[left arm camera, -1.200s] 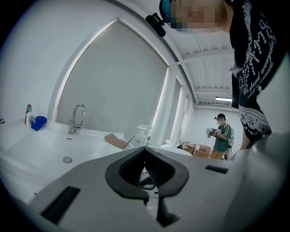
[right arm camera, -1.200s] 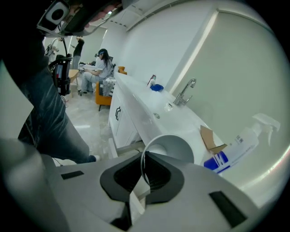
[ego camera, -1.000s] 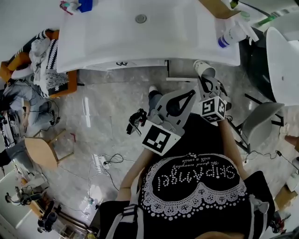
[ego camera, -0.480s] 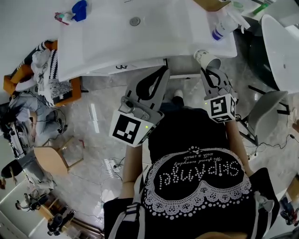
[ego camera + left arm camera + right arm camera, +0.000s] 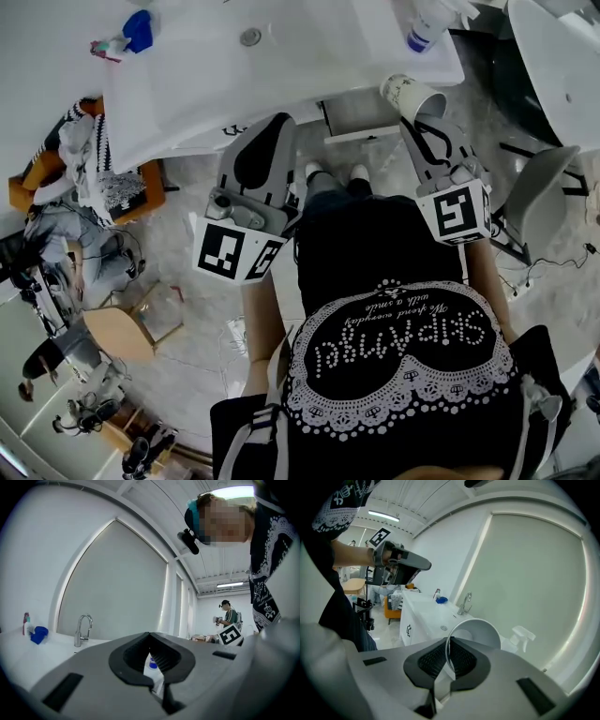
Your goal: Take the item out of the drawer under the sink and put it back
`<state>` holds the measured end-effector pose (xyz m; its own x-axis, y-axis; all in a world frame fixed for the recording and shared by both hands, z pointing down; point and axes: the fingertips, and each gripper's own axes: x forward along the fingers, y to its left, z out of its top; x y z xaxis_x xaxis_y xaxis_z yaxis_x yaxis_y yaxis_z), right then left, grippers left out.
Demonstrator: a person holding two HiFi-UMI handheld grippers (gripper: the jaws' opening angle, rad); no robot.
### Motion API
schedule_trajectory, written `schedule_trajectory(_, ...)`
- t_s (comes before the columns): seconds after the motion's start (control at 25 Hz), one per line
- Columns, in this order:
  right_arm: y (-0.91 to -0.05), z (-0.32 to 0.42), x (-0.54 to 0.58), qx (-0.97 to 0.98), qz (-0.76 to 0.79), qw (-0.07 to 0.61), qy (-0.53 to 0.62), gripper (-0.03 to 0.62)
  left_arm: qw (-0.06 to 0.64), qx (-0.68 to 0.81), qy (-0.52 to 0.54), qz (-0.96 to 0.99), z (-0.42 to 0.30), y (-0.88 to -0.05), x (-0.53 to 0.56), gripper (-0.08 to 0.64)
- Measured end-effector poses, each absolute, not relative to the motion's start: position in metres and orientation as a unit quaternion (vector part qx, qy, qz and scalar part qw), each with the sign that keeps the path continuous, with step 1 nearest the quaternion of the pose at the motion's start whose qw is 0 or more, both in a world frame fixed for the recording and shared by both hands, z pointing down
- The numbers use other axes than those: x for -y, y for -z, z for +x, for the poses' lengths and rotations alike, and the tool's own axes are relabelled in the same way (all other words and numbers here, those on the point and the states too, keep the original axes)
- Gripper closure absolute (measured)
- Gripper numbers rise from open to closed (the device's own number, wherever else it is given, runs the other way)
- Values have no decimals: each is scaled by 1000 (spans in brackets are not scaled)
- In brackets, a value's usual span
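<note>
Cup out: the right gripper [image 5: 421,122], fingers clamped on the cup [image 5: 411,94] rim, has raised it above the open drawer [image 5: 361,112] to the tabletop [image 5: 281,70] edge. The left gripper [image 5: 278,120], fingers closed and empty, has swung up alongside. Returning it likely follows.

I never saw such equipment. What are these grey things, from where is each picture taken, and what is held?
A person carries two grey tools, each with two jaws. One picture comes from a camera on the person's head, looking down; the other two come from cameras on the tools. The right tool pinches the rim of a paper cup. The left tool is closed and empty. On the white sink counter are a faucet and a spray bottle.
</note>
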<state>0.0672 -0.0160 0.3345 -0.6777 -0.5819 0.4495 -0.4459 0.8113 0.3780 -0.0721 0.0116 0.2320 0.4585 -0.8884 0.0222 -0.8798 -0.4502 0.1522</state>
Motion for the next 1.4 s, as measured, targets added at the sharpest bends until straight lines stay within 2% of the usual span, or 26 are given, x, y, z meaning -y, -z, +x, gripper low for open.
schedule_trajectory(0.84,-308,78,-10,916,293,266,73,569,74,526,27,847,-74,-233,-16,557)
schedule_trajectory(1.4,-316,78,-29,924,278,261,35,569,99,520,35,848,-60,-244,-26,556)
